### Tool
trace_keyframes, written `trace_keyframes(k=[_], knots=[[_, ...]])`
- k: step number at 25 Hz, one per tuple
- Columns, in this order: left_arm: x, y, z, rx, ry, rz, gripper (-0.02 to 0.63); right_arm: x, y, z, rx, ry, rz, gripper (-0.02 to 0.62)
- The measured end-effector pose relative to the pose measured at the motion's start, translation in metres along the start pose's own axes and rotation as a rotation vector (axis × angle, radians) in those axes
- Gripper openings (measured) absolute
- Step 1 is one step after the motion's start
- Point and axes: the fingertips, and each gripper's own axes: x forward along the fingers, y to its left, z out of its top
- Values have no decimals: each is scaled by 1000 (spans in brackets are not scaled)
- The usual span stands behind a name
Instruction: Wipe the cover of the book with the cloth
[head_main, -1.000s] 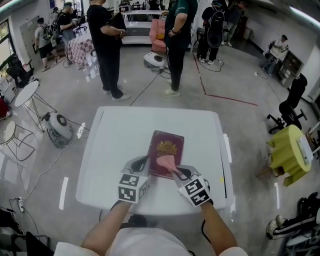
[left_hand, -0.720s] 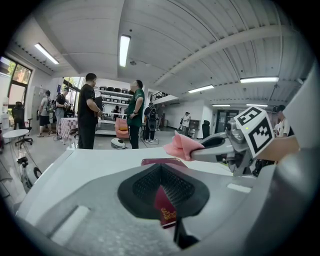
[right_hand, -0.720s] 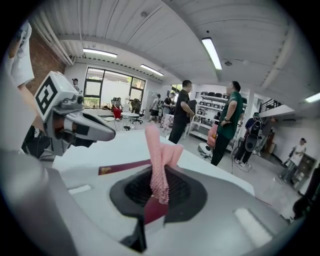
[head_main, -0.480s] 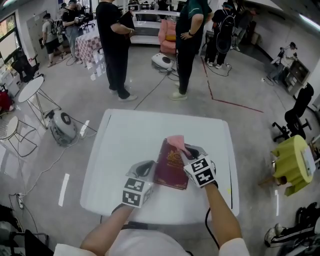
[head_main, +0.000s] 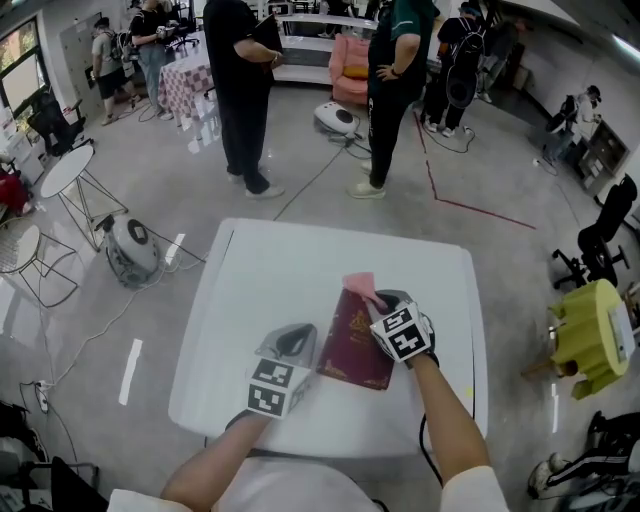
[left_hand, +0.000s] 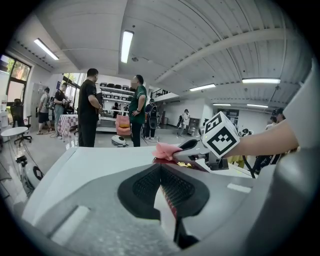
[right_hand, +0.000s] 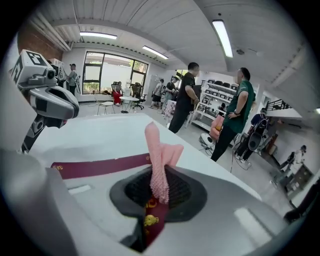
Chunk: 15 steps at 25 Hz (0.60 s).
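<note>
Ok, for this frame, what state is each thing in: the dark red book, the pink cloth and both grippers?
dark red book with a gold emblem: closed, lying flat on the white table.
pink textured cloth: bunched, pinched upright in the right gripper, at the book's far edge.
right gripper: shut on the cloth.
left gripper: jaw tips together, nothing held, beside the book's left edge.

left tongs (head_main: 293, 338) jaws together; forearm bent inward | right tongs (head_main: 386, 299) clamped on cloth (head_main: 358, 284); arm stretched forward
</note>
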Motion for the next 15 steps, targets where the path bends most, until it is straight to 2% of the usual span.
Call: trace_keyframes(k=[6,15], knots=[[-1,-4,0,1,7,-3,6,-6,16,-1,-6,-15,29,38],[-8,-16,1,-12,-28,10,6,-36,59,-12,-10,-28,81,38]])
